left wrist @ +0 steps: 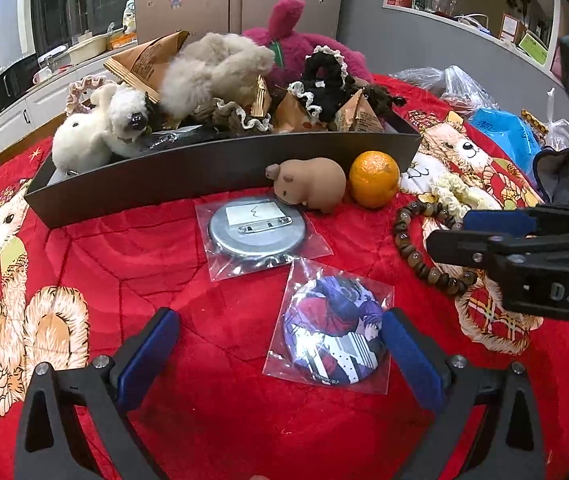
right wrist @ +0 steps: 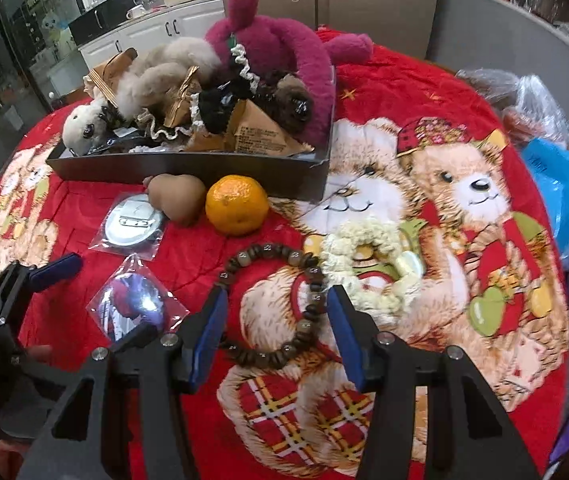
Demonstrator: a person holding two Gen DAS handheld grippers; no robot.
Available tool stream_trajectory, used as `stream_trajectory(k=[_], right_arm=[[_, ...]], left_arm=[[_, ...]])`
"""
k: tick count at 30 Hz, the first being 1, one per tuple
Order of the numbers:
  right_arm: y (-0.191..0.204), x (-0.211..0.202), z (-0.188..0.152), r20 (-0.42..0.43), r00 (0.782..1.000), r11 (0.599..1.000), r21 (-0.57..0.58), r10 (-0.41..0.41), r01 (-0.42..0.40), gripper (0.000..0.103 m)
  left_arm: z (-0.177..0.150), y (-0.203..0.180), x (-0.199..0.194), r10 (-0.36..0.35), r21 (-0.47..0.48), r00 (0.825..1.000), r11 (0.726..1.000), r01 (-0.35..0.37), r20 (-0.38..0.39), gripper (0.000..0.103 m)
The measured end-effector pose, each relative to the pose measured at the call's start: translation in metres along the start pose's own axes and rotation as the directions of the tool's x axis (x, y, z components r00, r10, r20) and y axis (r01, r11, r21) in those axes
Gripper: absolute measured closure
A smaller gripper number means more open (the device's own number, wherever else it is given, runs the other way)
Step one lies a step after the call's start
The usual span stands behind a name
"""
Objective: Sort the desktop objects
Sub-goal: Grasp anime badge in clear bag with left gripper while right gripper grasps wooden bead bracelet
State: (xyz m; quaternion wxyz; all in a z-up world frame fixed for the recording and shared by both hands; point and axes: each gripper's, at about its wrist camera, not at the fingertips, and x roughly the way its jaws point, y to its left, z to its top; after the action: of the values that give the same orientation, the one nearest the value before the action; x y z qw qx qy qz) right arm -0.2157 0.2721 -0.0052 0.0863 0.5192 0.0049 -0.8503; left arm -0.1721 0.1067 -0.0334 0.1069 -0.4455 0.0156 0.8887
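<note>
In the right wrist view a brown bead bracelet lies on the red bear-print cloth. My right gripper is shut on it, one blue pad against each side. A cream scrunchie touches the bracelet's far right. My left gripper stands open low over the cloth. A printed round badge in a clear bag lies between its fingers, close to the right pad and not pressed. Beyond are a silver badge back in a bag, a brown capybara toy and an orange. The right gripper also shows here.
A black tray at the back holds plush toys, scrunchies and paper snack packets, with a magenta plush leaning on its far side. Clear plastic bags, a blue bag and a grey pouch crowd the right edge.
</note>
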Motion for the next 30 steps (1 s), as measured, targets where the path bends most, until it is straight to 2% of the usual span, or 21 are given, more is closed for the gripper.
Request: stream_trajectory(k=[4,13,16,17,18,19,20,21,22,23,27,28,29,30], right_arm=[[-0.010,0.012,0.000,-0.011,1.000,0.999,0.046,0.009,-0.008,0.050],[-0.002,0.014,-0.003,0.020,0.999,0.999,-0.001,-0.042,0.042,0.051],[0.001,0.015,-0.004,0.036,0.998,0.999,-0.017,-0.046,0.047,0.063],[0.002,0.014,-0.004,0.040,0.998,0.999,-0.014,-0.040,0.040,0.071],[0.002,0.014,-0.004,0.044,0.999,0.999,-0.011,-0.033,0.033,0.075],[0.001,0.014,-0.003,0.048,0.998,1.000,-0.003,-0.027,0.027,0.081],[0.000,0.013,-0.003,0.053,0.998,1.000,0.006,-0.026,0.026,0.089],[-0.001,0.013,-0.002,0.058,0.998,1.000,0.016,-0.021,0.020,0.091],[-0.002,0.012,-0.002,0.064,0.998,1.000,0.024,-0.003,0.002,0.091],[-0.002,0.011,-0.002,0.071,0.997,1.000,0.028,0.012,-0.014,0.091],[0.002,0.004,-0.002,0.088,0.995,0.999,0.028,0.036,-0.039,0.091],[0.005,0.001,-0.001,0.095,0.995,0.999,0.025,0.042,-0.044,0.091],[0.007,-0.001,-0.002,0.098,0.994,0.999,0.022,0.046,-0.048,0.091],[0.009,-0.003,-0.001,0.103,0.993,0.998,0.018,0.052,-0.054,0.091]], left_arm=[[0.001,-0.007,0.003,0.013,0.025,1.000,1.000,-0.013,-0.009,0.000],[0.001,-0.011,0.006,0.021,0.046,1.000,0.999,-0.021,-0.016,0.000],[0.002,-0.013,0.006,0.022,0.047,1.000,0.999,-0.022,-0.015,0.000],[0.001,-0.012,0.006,0.020,0.044,1.000,0.999,-0.019,-0.015,0.000],[0.002,-0.012,0.006,0.017,0.042,1.000,0.999,-0.016,-0.015,0.000],[0.002,-0.012,0.006,0.012,0.042,1.000,0.999,-0.012,-0.011,0.004],[0.001,-0.013,0.004,0.013,0.044,1.000,0.999,-0.013,-0.002,0.014],[0.001,-0.014,0.001,0.011,0.049,1.000,0.999,-0.011,0.009,0.022],[0.001,-0.016,-0.002,0.004,0.058,1.000,0.998,-0.005,0.019,0.042],[0.002,-0.018,-0.003,-0.001,0.064,1.000,0.998,0.000,0.019,0.045],[0.002,-0.022,-0.006,0.006,0.079,1.000,0.997,-0.008,0.021,0.048],[0.003,-0.020,-0.007,-0.003,0.069,1.000,0.998,0.002,0.019,0.052],[0.003,-0.018,-0.011,-0.011,0.057,1.000,0.998,0.010,0.027,0.064],[0.005,-0.015,-0.016,-0.013,0.042,0.999,0.999,0.010,0.050,0.070]])
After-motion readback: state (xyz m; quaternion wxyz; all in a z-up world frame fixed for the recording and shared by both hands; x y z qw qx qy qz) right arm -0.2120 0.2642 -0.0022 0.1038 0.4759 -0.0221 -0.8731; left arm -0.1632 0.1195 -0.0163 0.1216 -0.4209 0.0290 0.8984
